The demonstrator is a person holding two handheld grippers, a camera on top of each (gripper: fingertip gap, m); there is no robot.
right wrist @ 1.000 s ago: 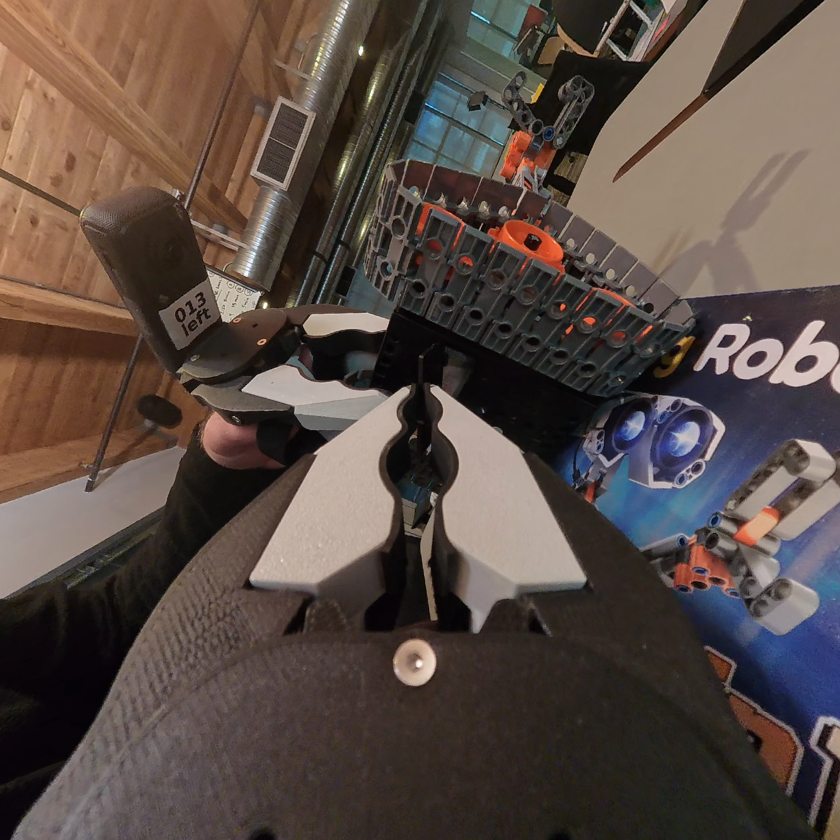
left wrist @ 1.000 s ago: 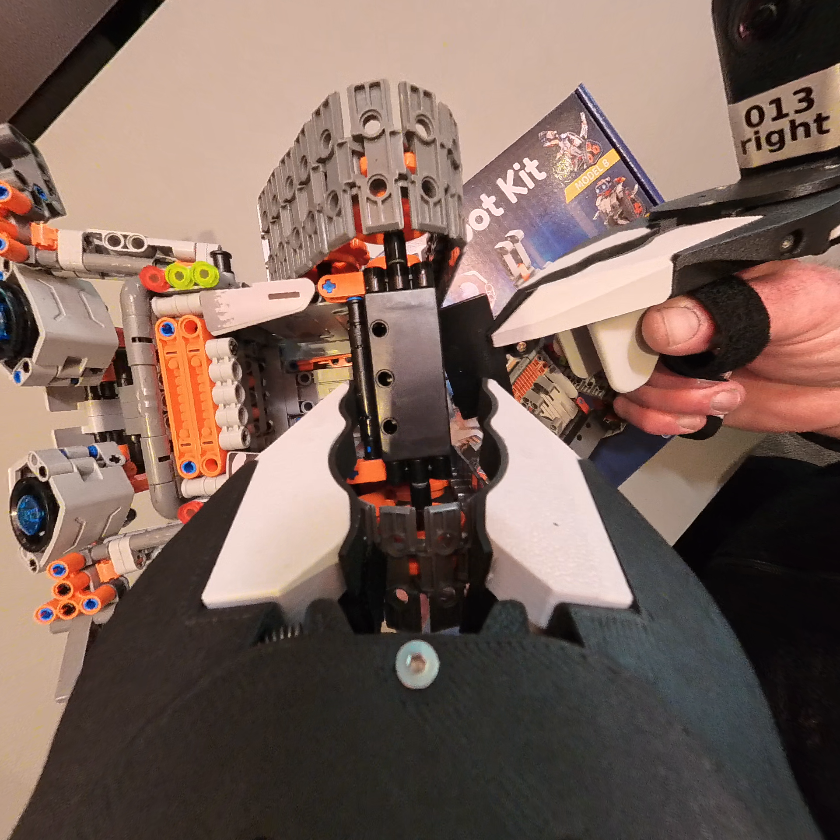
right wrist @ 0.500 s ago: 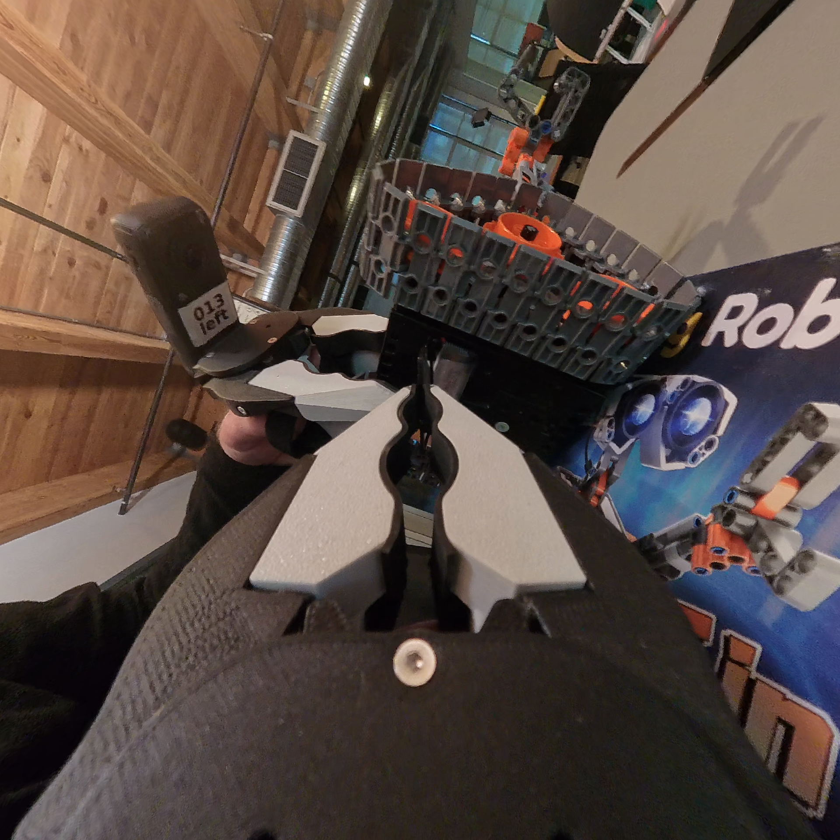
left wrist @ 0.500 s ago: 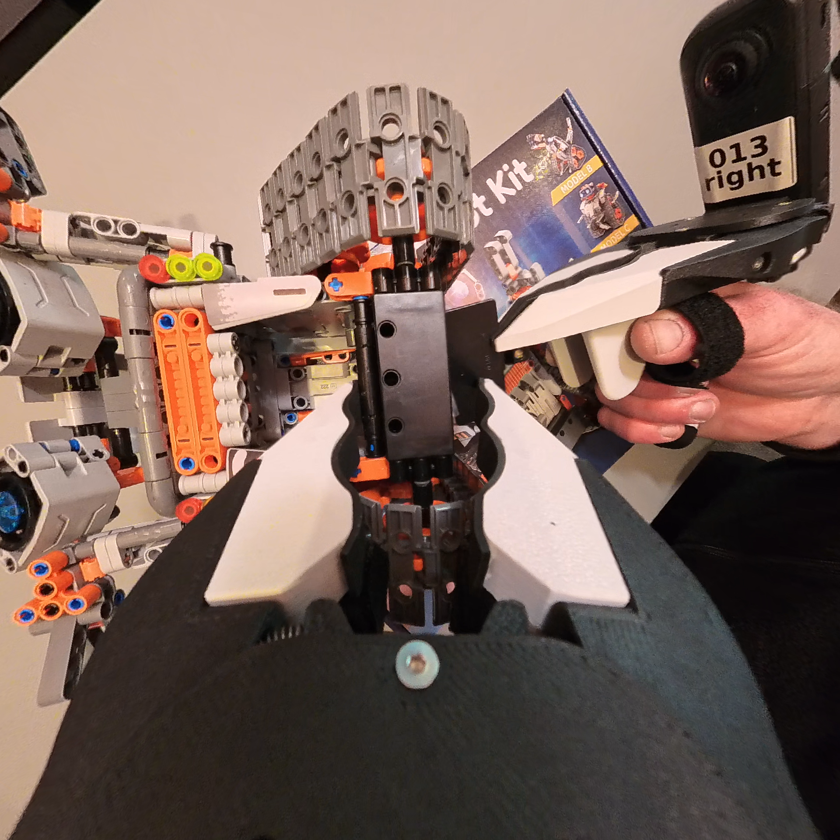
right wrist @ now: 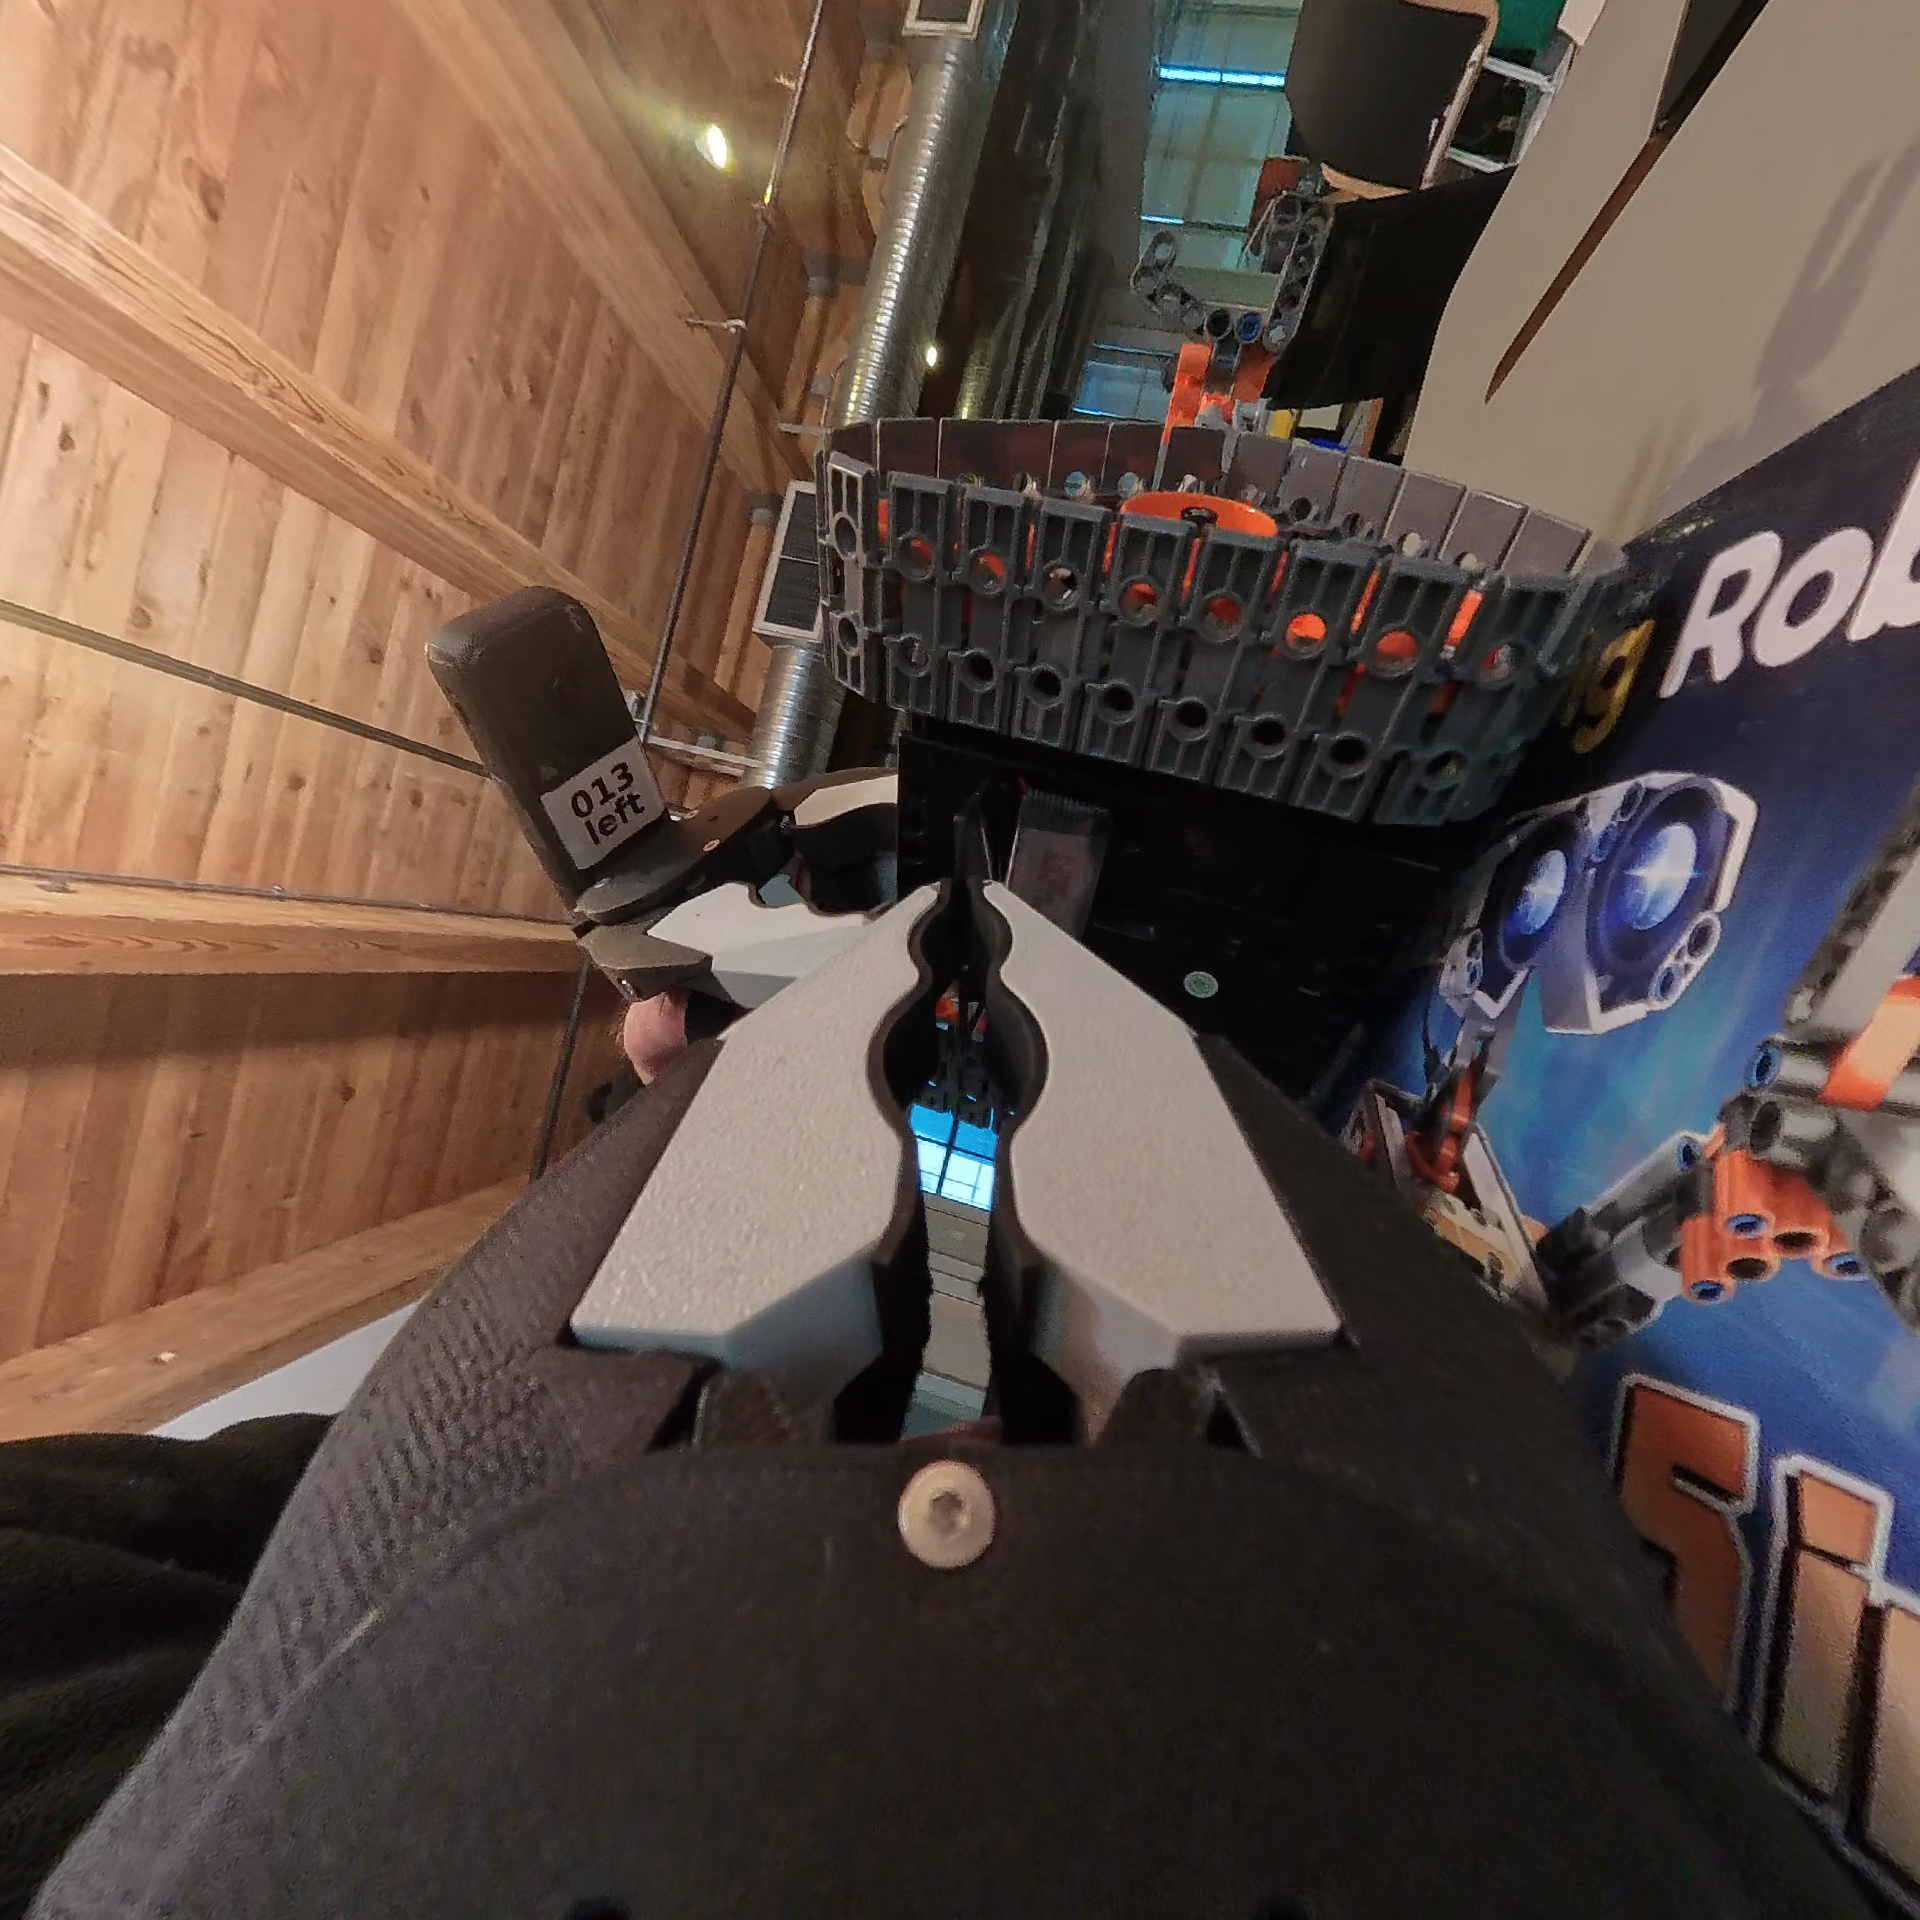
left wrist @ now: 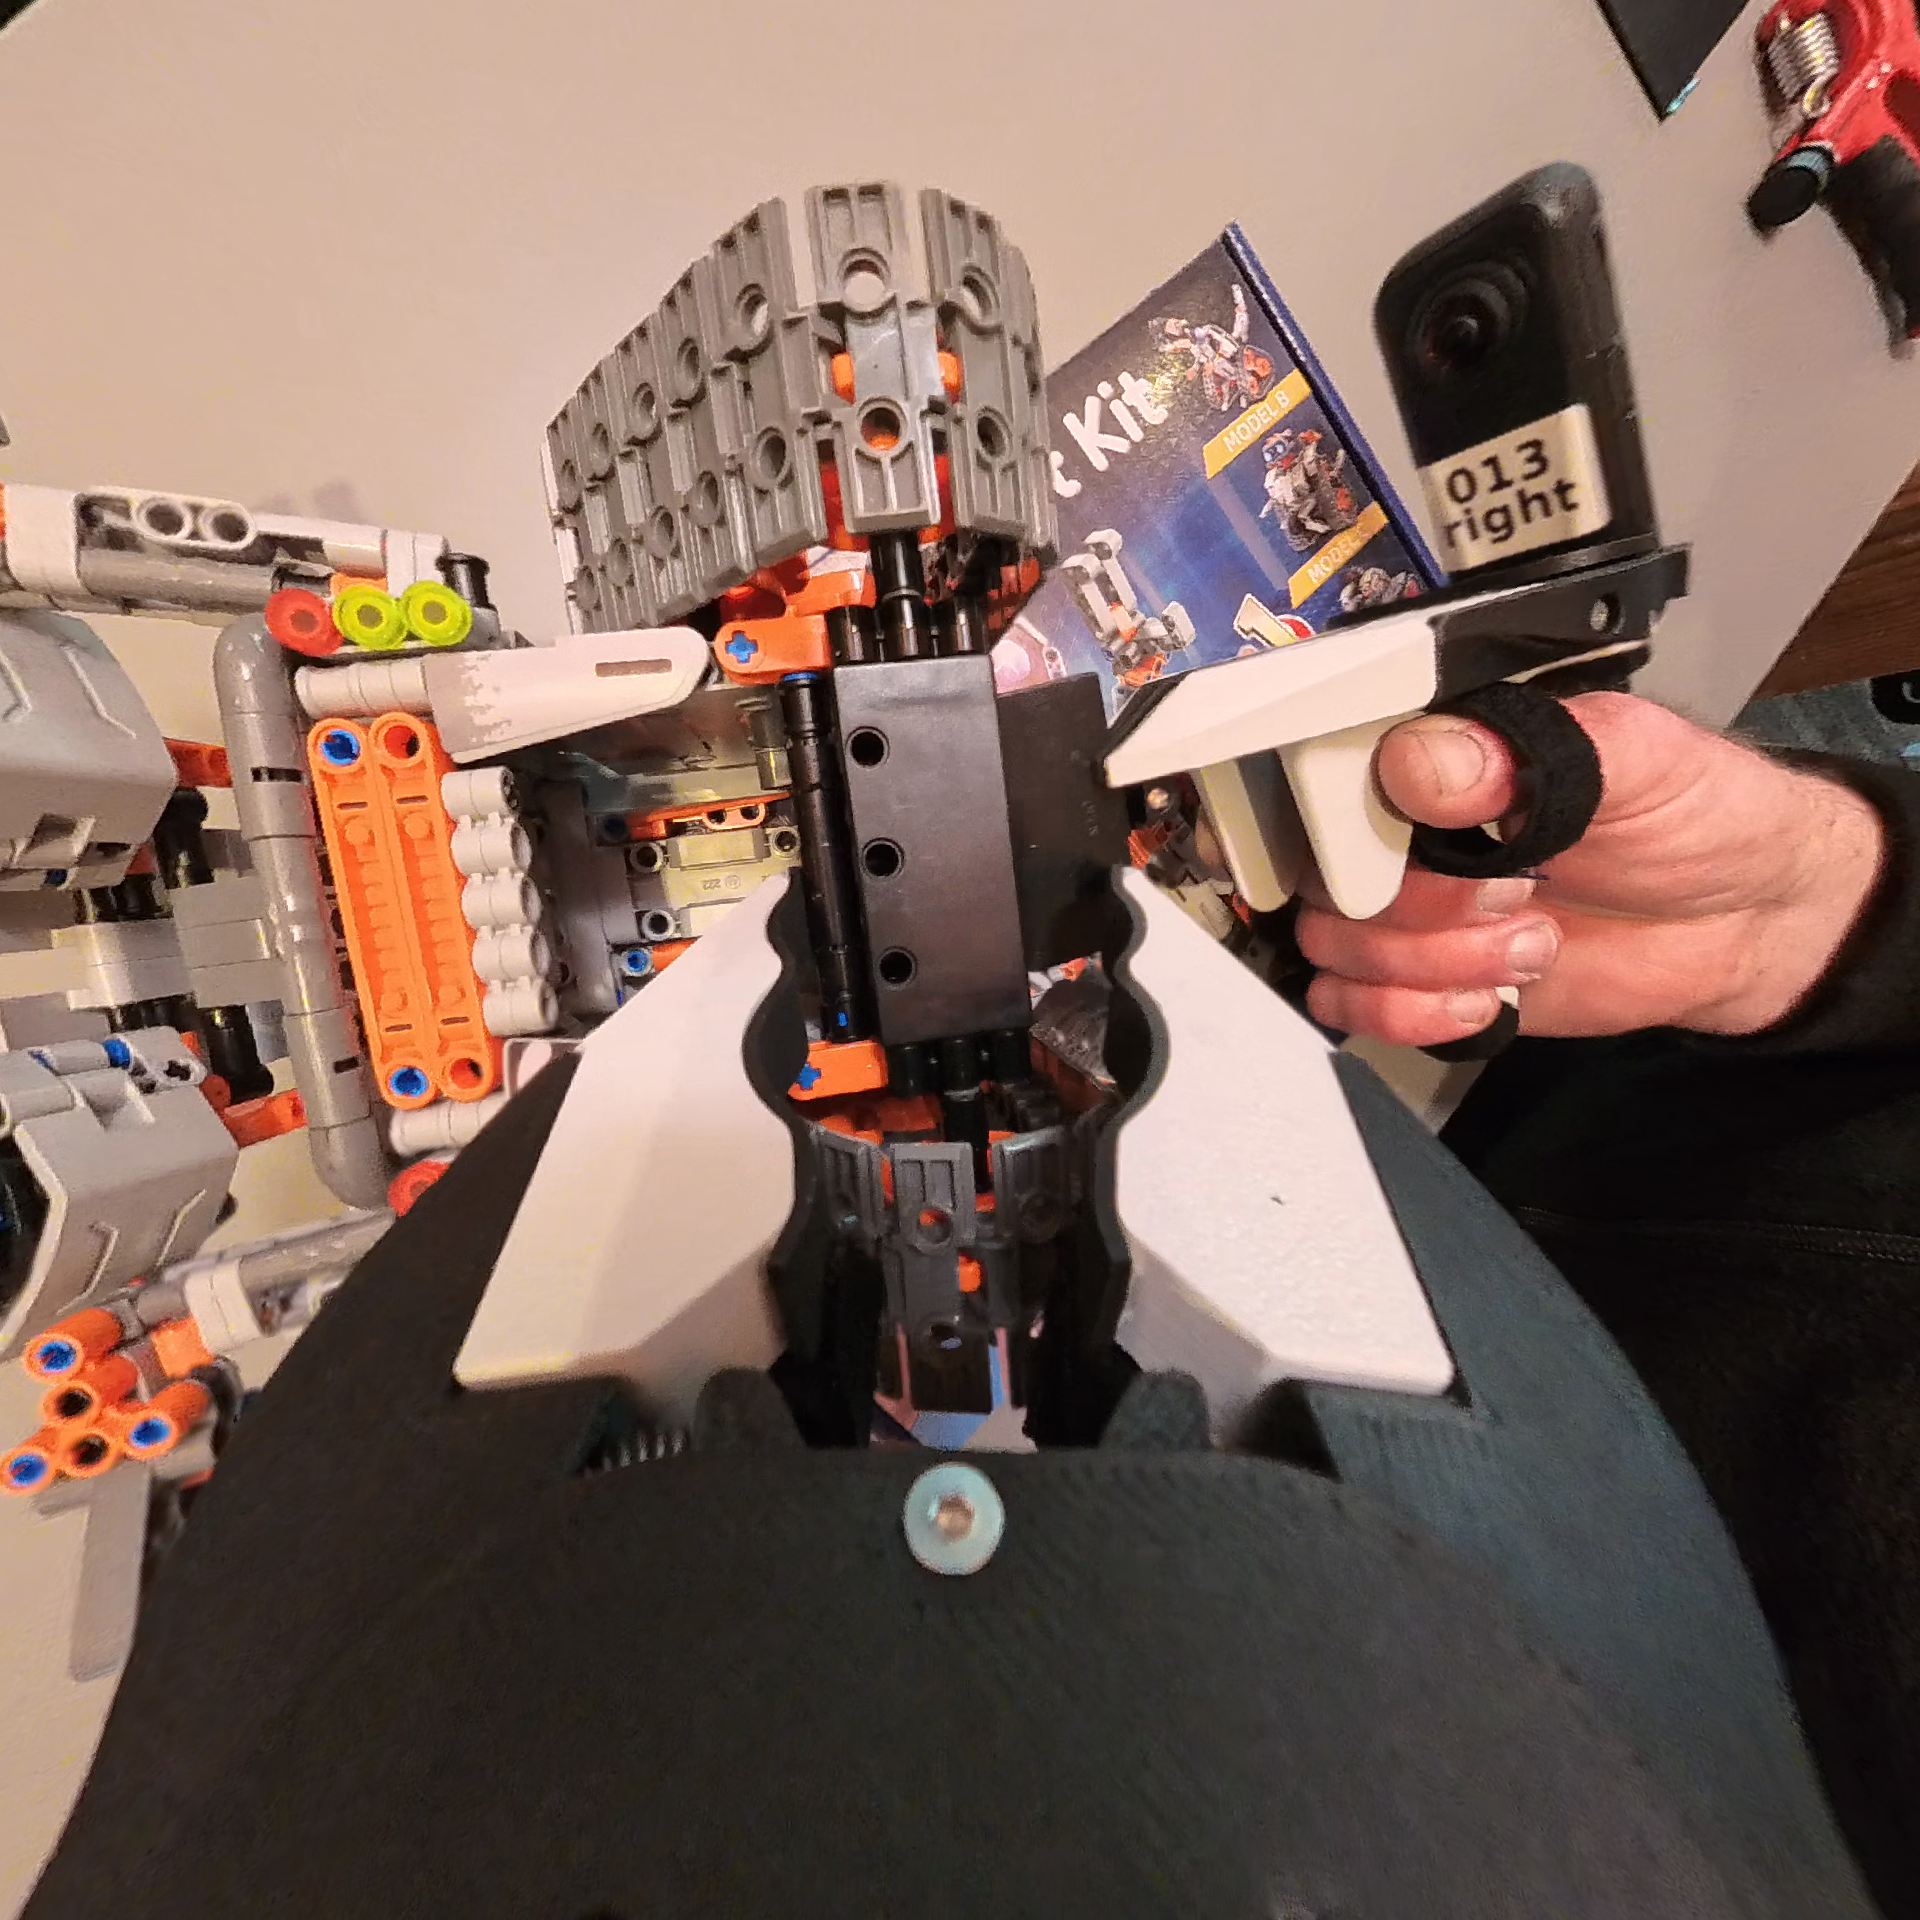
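two tools on one brick robot model (left wrist: 582,831): left tool (left wrist: 951,935) clamps its black block (left wrist: 930,842) at the tread end. right tool (right wrist: 961,914) is pinched on a thin black tab (left wrist: 1060,790) beside that block. model is still in one piece, kit box (left wrist: 1226,488) behind.

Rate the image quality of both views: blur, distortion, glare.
Left wrist view: strong fisheye bending; grey tracked brick-built robot model sharp, red spring clamp at the corner smeared. Right wrist view: bright ceiling lamp flares on the wooden plank wall; blue printed box blurs edgeward.
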